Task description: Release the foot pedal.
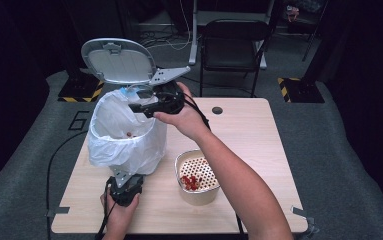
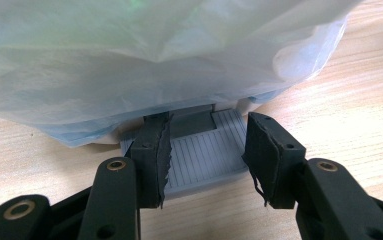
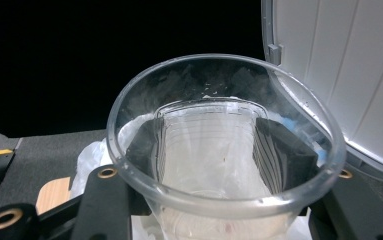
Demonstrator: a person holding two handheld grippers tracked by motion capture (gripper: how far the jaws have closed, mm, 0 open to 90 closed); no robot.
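Observation:
A pedal bin lined with a white bag (image 1: 124, 137) stands on the table's left, its grey lid (image 1: 119, 60) raised. My left gripper (image 1: 123, 179) is low at the bin's base; in the left gripper view its jaws (image 2: 209, 132) stand narrow, bearing on the grey ribbed pedal (image 2: 204, 162) under the bag (image 2: 154, 55). Above the bin's mouth, my right gripper (image 1: 140, 107) is shut on a clear plastic cup (image 1: 140, 93). The right gripper view has the cup (image 3: 229, 205) between the pads (image 3: 284, 150), looking empty, with the lid (image 3: 339, 65) behind. A few red bits (image 1: 129, 134) lie in the bag.
A cream bowl with a perforated insert (image 1: 197, 175) holding red pieces sits right of the bin, under my right forearm. The wooden table (image 1: 259, 130) has bare room on its right half. A black folding chair (image 1: 234, 45) stands beyond the far edge.

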